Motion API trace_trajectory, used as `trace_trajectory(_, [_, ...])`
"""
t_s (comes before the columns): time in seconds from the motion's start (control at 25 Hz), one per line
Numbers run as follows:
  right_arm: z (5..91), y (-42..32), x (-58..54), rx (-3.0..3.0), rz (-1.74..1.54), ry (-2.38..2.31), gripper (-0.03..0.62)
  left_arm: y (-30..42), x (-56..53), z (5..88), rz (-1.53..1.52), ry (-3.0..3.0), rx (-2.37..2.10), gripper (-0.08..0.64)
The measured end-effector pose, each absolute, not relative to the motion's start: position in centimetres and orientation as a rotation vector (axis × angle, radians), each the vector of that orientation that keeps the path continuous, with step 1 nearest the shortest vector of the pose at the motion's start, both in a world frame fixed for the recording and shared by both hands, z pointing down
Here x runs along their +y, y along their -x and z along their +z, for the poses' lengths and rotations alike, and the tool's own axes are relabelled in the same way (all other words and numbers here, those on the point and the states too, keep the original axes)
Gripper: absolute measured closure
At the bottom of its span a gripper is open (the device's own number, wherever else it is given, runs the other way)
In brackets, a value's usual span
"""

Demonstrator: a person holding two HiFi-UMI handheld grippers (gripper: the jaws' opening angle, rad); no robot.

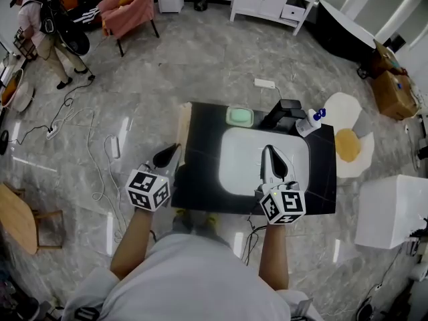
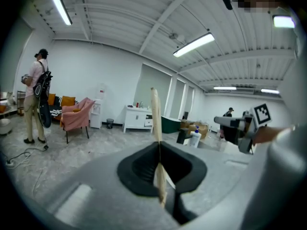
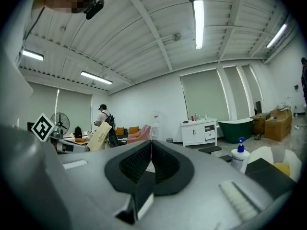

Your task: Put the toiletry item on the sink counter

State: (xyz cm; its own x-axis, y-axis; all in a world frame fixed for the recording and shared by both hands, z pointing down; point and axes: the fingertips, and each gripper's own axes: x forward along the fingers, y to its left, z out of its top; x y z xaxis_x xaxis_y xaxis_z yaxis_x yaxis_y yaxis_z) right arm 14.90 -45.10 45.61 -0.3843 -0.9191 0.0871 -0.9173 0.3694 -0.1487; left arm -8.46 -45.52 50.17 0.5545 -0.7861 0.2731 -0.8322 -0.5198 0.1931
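Fingers (image 2: 139, 166) of left gripper (image 2: 159, 147) tight on flat beige packet (image 2: 154, 111); right gripper (image 3: 151, 145) fingers (image 3: 165, 164) together, empty.

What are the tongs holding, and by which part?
Left tongs are shut on the lower end of a thin, flat tan card-like sheet; right tongs are shut and empty.

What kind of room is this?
Probably a big studio staged like a home: a lone sink counter stands mid-floor, with a pink armchair, a green bathtub and loose cables.
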Motion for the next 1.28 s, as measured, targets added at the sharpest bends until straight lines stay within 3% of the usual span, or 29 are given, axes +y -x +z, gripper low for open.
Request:
trace_trajectory(0.48, [46.8,-16.5,-47.2,2.573,-0.306,1.771,0.588,6.5,-49.0,55.4,0.309,-2.38,-1.283,0.552])
trace_trajectory(1.28, [47.0,-19.9,-48.0,2.571,-0.289,1.83,0.588,2.4,-48.7,70.8,0.574,-2.071,-1.162,0.552])
